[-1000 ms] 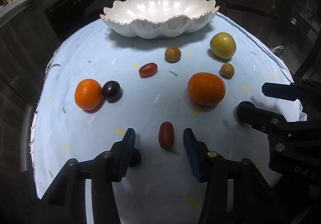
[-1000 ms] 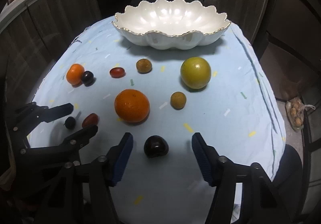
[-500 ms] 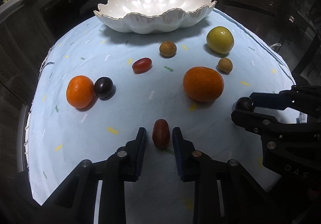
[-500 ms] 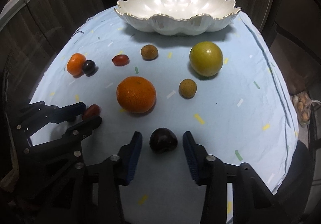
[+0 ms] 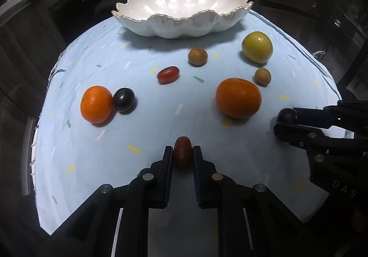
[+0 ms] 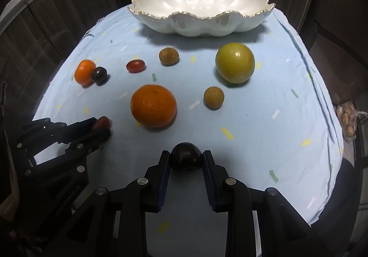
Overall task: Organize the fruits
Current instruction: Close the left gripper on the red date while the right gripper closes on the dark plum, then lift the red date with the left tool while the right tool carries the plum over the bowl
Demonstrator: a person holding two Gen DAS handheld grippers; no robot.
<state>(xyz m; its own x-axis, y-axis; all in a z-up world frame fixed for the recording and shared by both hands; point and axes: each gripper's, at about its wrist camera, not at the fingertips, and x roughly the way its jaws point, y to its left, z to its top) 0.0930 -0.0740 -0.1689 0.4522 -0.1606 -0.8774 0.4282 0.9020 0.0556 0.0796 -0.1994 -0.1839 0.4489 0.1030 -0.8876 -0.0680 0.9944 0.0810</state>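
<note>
Both my grippers closed in last second. Left gripper (image 5: 182, 153) now clamps red oval fruit (image 5: 182, 151); right gripper (image 6: 186, 159) clamps dark plum (image 6: 186, 159). Both fruits still low on blue cloth (image 5: 115, 141); lifted or not, I cannot tell. Means grasp done, next carry to white bowl (image 6: 200, 24), I judge. Bowl is empty at far edge. Contact under fruits hidden by fingers.

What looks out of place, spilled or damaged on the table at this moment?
Nothing stands out. The white scalloped bowl sits upright and unchipped, though it holds no fruit. The loose fruits look whole on the blue cloth. Each gripper's jaws are shut on one small fruit.
</note>
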